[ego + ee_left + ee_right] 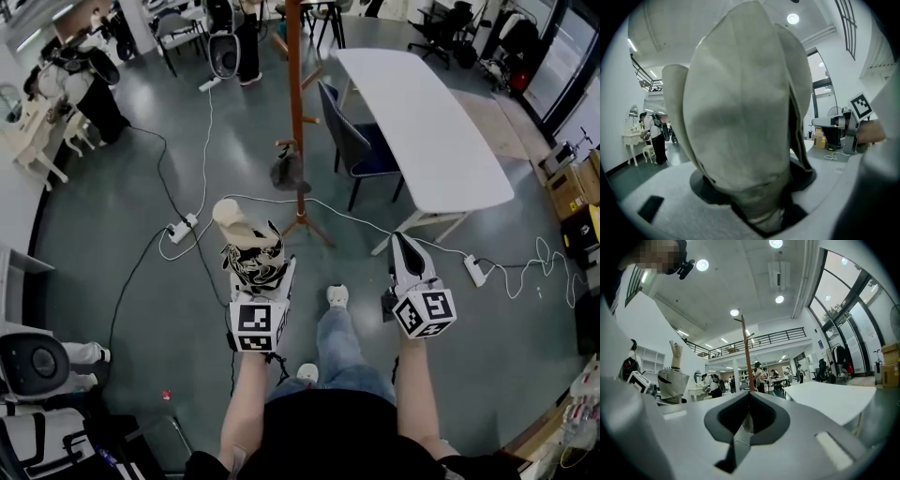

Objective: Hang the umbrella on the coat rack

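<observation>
Left gripper (pixel 262 279) clasping one umbrella (pixel 234 221), right gripper (pixel 404 247), one coat rack (pixel 294 94)

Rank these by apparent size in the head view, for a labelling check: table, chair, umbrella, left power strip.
Largest: table, by far.
Next: chair and umbrella. They look about alike, and the umbrella is nearer the camera, so I won't rank them.
Smallest: left power strip.

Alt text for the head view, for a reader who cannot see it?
Seen from above, the person's left gripper holds a folded beige umbrella with black-and-white patterning, facing a brown wooden coat rack on the grey floor ahead. The right gripper is empty, jaws together; a long white table stands right of the rack.
</observation>
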